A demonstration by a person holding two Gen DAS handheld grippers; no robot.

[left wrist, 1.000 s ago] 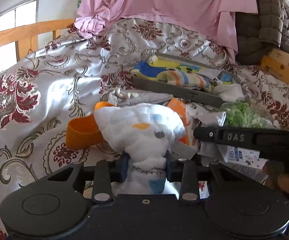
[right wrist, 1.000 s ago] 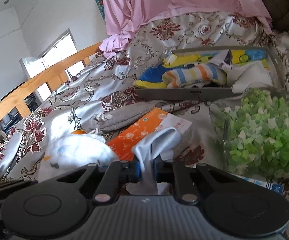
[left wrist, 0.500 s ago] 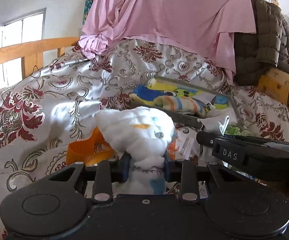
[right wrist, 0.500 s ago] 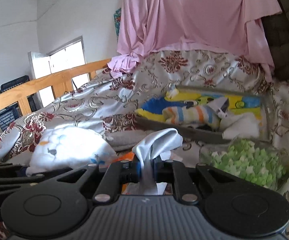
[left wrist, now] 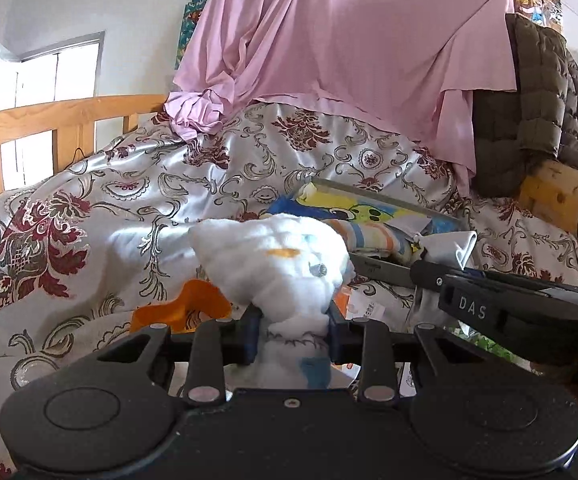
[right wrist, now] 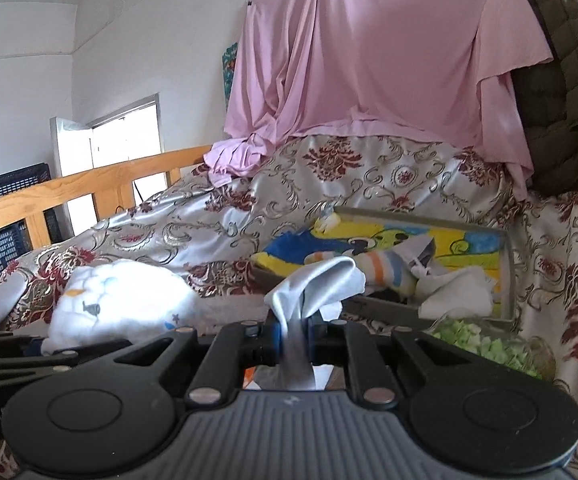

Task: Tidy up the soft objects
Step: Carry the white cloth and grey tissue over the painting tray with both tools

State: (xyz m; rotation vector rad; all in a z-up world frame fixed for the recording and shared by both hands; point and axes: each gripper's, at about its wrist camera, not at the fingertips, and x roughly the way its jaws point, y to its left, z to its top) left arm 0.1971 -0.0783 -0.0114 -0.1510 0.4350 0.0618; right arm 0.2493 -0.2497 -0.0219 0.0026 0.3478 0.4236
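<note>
Bedspread (left wrist: 137, 216) w/ tray (right wrist: 505, 280); both grippers clamp cloths: left (left wrist: 293, 330), right (right wrist: 293, 334).

Home bedroom; floral satin quilt (left wrist: 249, 176); wooden bed rail (left wrist: 49, 116)

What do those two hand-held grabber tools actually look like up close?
Both are black plastic. The left gripper has a smooth body with two round discs, angled link bars with silver rivets, and blue pads. The right gripper is built alike, but its body is ribbed grey. Seen side-on, the right one carries white letters "DAS". No cables or sleeves show.
</note>
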